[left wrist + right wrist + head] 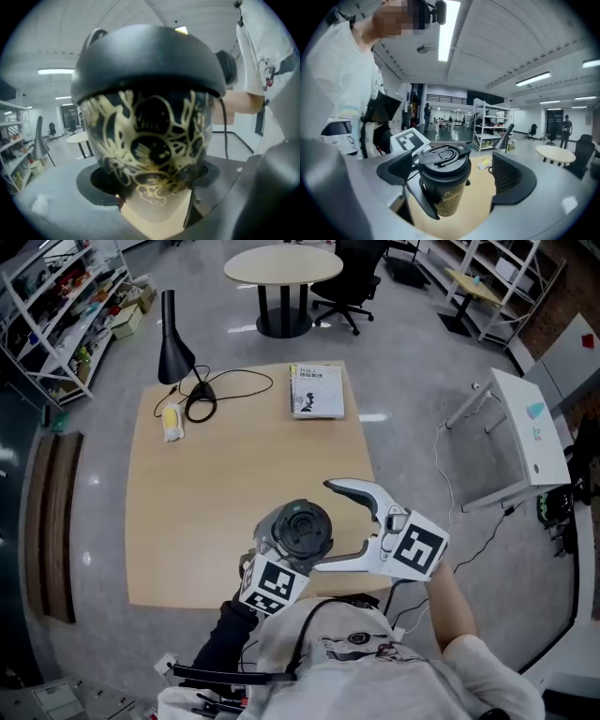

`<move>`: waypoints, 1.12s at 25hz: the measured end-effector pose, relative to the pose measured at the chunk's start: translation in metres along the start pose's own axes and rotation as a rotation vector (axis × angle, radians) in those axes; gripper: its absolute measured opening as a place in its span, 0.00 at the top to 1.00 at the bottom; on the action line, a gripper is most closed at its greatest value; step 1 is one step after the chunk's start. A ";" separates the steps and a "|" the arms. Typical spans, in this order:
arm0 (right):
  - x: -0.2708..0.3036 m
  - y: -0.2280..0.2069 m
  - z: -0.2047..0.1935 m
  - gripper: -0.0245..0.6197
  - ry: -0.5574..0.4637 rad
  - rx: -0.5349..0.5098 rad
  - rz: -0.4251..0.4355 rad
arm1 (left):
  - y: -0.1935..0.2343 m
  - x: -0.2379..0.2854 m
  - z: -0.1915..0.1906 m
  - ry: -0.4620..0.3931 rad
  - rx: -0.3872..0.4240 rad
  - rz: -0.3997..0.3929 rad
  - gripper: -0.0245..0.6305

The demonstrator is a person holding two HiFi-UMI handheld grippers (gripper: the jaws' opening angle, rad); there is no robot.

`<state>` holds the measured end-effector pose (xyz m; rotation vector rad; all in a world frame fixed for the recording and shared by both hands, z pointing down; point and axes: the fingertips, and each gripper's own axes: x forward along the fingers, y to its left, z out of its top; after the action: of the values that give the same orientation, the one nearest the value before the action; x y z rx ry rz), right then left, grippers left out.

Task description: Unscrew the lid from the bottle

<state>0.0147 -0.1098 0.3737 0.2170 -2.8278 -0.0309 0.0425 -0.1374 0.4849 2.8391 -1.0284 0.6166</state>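
Note:
A dark bottle (300, 529) with a pale swirl pattern and a black lid (440, 161) is held up over the near edge of the wooden table (225, 493). My left gripper (281, 563) is shut on the bottle's body (150, 140), with its pads (101, 185) pressed against both sides. My right gripper (325, 526) stands open around the lid. In the right gripper view its left finger (396, 171) sits close to the lid, while its right finger (513, 180) stands well apart from it.
At the table's far side stand a black desk lamp (173, 343) with its cable, a small yellow-white item (172, 421) and a book (317, 390). Beyond are a round table (283, 266), an office chair (352, 277), shelves (56, 306) and a white table (530, 437).

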 end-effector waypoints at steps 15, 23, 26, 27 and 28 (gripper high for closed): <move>-0.046 0.085 0.006 0.28 -0.055 -0.227 0.973 | -0.117 -0.021 0.034 -0.142 0.193 -0.587 0.33; -0.020 0.025 -0.008 0.05 0.033 -0.017 0.206 | -0.033 0.001 0.022 -0.115 -0.072 -0.167 0.33; 0.003 0.012 -0.012 0.08 0.016 -0.033 0.012 | -0.009 0.010 0.009 -0.037 -0.042 -0.001 0.33; 0.007 0.009 -0.011 0.10 -0.001 -0.040 0.002 | -0.011 0.013 0.007 -0.027 -0.029 0.000 0.33; 0.009 0.010 -0.011 0.17 -0.013 -0.052 0.022 | -0.017 0.014 0.007 -0.027 -0.016 -0.022 0.33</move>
<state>0.0079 -0.1016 0.3879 0.1749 -2.8380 -0.1018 0.0655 -0.1342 0.4853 2.8486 -1.0007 0.5667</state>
